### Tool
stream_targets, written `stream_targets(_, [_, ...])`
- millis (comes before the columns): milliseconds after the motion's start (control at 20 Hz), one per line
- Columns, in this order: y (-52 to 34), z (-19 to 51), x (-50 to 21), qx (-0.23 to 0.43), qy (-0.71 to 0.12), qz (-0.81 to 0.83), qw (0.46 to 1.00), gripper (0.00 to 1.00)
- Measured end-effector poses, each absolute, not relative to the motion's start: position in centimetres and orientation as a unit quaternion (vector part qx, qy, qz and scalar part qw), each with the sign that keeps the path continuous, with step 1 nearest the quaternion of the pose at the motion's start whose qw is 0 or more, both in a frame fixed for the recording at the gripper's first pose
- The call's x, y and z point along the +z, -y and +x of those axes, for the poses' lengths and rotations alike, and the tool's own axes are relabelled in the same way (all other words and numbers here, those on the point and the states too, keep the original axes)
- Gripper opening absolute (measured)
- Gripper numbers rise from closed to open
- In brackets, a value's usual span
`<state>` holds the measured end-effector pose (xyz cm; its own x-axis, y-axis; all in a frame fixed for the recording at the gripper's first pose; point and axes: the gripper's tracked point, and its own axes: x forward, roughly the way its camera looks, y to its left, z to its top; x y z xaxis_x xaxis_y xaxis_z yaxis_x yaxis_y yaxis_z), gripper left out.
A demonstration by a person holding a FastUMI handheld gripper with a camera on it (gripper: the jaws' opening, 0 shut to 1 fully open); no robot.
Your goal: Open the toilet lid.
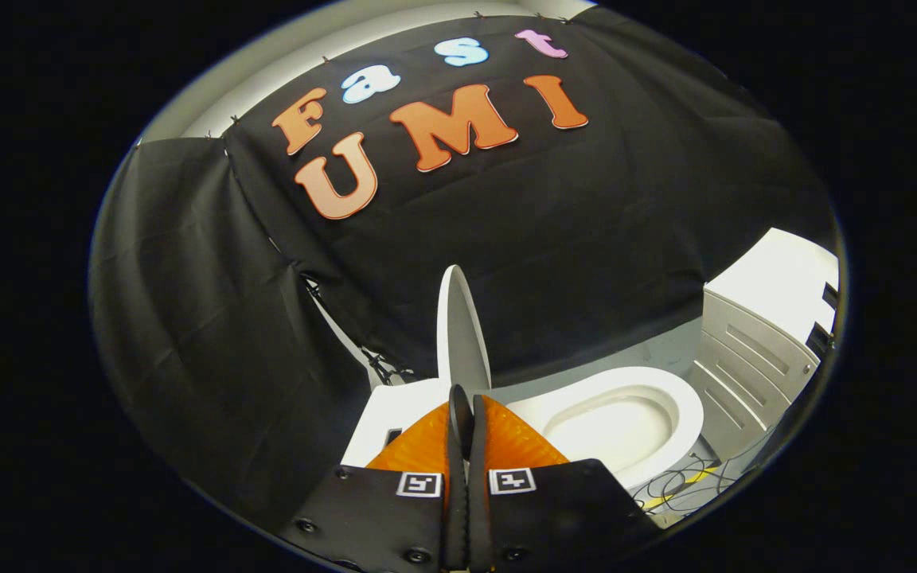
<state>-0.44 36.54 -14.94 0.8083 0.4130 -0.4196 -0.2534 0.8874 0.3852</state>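
The white toilet lid [462,326] stands raised and nearly upright, seen edge-on just beyond my fingertips. To its right the toilet bowl [626,414] lies open, with its white seat ring down around it. The white tank top [387,410] sits to the left of my fingers. My gripper [465,398] has orange fingers [419,446] with black pads pressed together, and nothing shows between them. The tips reach up to the lid's lower edge; I cannot tell whether they touch it.
A white cabinet [753,342] with slatted panels stands to the right of the bowl. Loose cables [685,481] lie on the floor in front of it. Black cloth walls close in behind and to the left of the toilet.
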Motion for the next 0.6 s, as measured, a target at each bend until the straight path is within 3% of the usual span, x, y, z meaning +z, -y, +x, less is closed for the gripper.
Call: stream_targets(600, [-43.6, -3.0, -14.7, 0.216, -0.245, 0.085, 0.941, 0.08])
